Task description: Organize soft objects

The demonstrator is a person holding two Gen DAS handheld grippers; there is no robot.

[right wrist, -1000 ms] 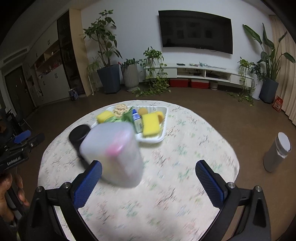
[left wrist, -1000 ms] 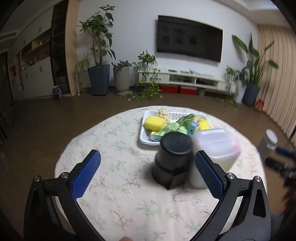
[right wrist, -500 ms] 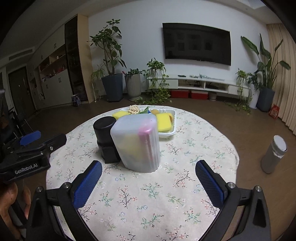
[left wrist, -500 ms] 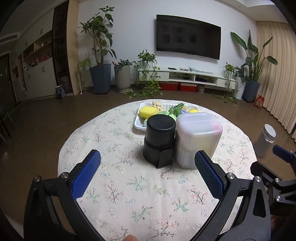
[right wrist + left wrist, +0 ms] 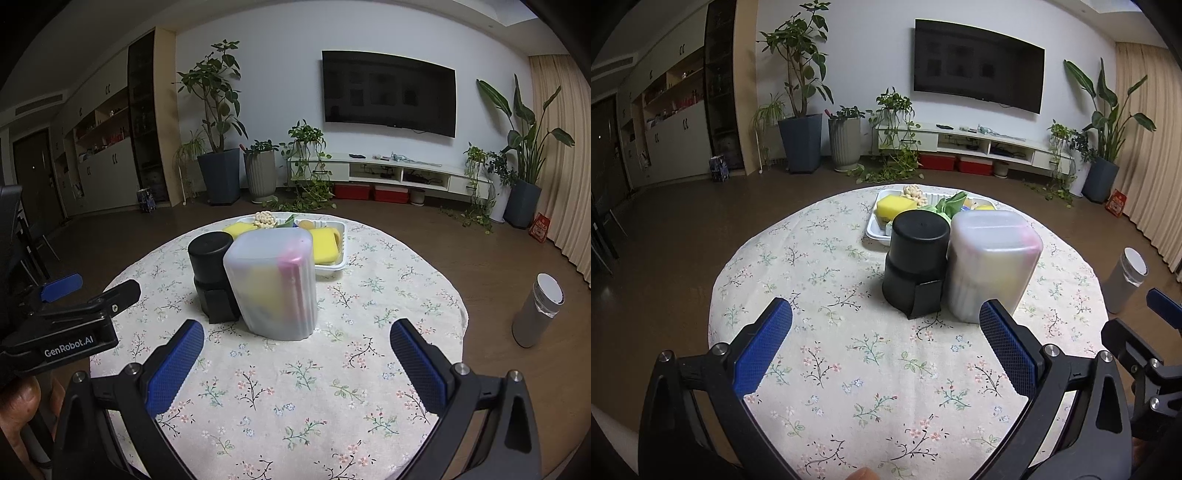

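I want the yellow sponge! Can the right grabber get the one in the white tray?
Probably not straight on: the frosted container stands between the open right gripper and the sponge; it could go around its right side.

frosted plastic container point(image 5: 275, 284), tablecloth point(image 5: 295, 373) — floral cloth

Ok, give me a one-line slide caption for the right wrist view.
Open right gripper faces a frosted container beside a black container, with a tray of sponges behind.

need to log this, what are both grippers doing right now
left gripper: open, holding nothing.
right gripper: open, holding nothing.
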